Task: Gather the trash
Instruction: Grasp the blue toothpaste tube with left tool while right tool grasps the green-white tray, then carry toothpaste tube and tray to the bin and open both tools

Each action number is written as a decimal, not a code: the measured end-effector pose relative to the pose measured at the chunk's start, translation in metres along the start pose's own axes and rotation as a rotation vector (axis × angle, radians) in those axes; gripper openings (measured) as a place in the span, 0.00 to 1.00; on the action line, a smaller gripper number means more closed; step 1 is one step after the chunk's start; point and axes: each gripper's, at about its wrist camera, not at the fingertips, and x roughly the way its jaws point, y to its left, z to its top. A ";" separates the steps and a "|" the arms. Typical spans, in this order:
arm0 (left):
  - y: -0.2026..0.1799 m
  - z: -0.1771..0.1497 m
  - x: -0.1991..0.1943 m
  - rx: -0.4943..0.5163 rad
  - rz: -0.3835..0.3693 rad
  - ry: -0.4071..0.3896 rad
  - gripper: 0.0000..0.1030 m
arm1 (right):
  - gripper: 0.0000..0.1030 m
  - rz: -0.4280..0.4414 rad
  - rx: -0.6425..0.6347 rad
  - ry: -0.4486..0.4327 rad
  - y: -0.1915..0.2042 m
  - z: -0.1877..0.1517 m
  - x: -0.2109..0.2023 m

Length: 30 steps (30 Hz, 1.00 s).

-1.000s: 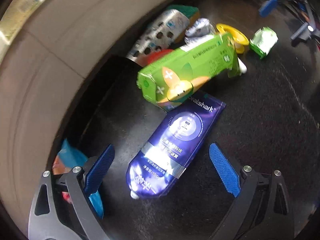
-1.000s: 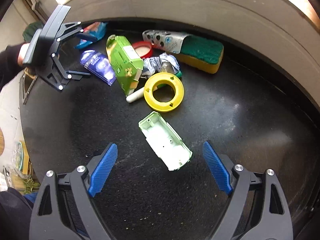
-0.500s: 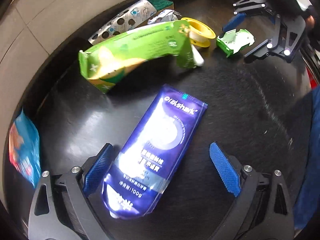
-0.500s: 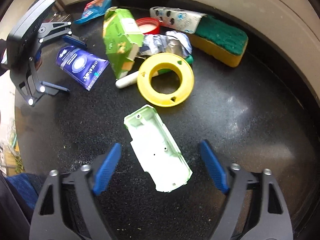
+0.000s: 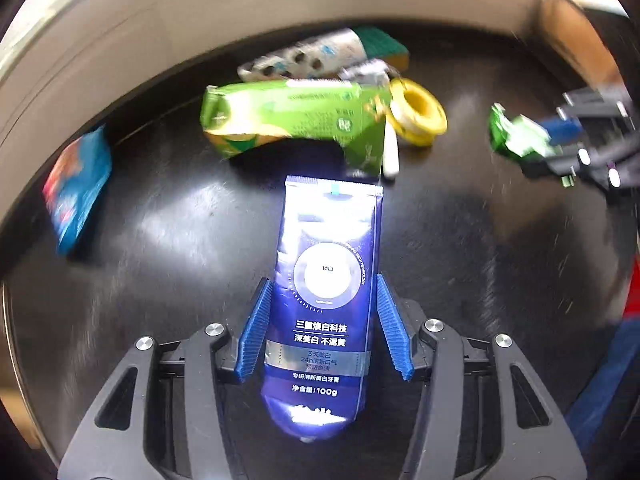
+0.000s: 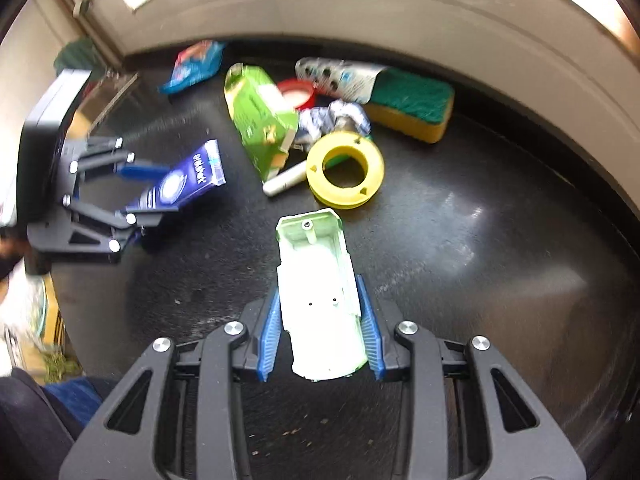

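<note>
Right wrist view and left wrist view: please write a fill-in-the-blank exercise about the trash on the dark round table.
1. The left gripper is shut on the dark ____ toothpaste tube.
2. The right gripper grips the pale green plastic ____.
3. The yellow plastic ring lies beside the ____ carton.

Missing words: blue; shell; green

The bench [image 6: 460, 216] is dark, speckled and glossy. The tube [image 5: 324, 292] is shiny blue foil-like plastic. The shell [image 6: 320, 292] is matt pale-green plastic. Behind the shell, the spool [image 6: 346, 170] is smooth yellow plastic, the sponge [image 6: 416, 106] rough and fibrous.
</note>
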 end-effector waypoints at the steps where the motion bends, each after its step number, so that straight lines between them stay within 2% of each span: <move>1: -0.002 -0.001 -0.008 -0.050 0.003 -0.005 0.50 | 0.35 -0.003 0.017 -0.016 0.001 -0.003 -0.007; 4: -0.013 -0.008 -0.027 -0.138 0.028 -0.025 0.50 | 0.35 -0.022 0.045 -0.044 0.003 -0.008 -0.024; 7: -0.025 -0.017 -0.037 -0.181 0.062 -0.039 0.49 | 0.35 -0.031 0.048 -0.074 0.011 -0.012 -0.039; 10: -0.060 -0.026 -0.039 -0.207 0.077 -0.048 0.49 | 0.35 -0.038 0.036 -0.090 0.016 -0.016 -0.051; 19: -0.078 -0.023 -0.043 -0.203 0.101 -0.083 0.49 | 0.35 -0.038 0.028 -0.120 0.023 -0.036 -0.070; 30: -0.074 -0.023 -0.054 -0.225 0.099 -0.101 0.48 | 0.35 -0.039 0.043 -0.161 0.024 -0.041 -0.081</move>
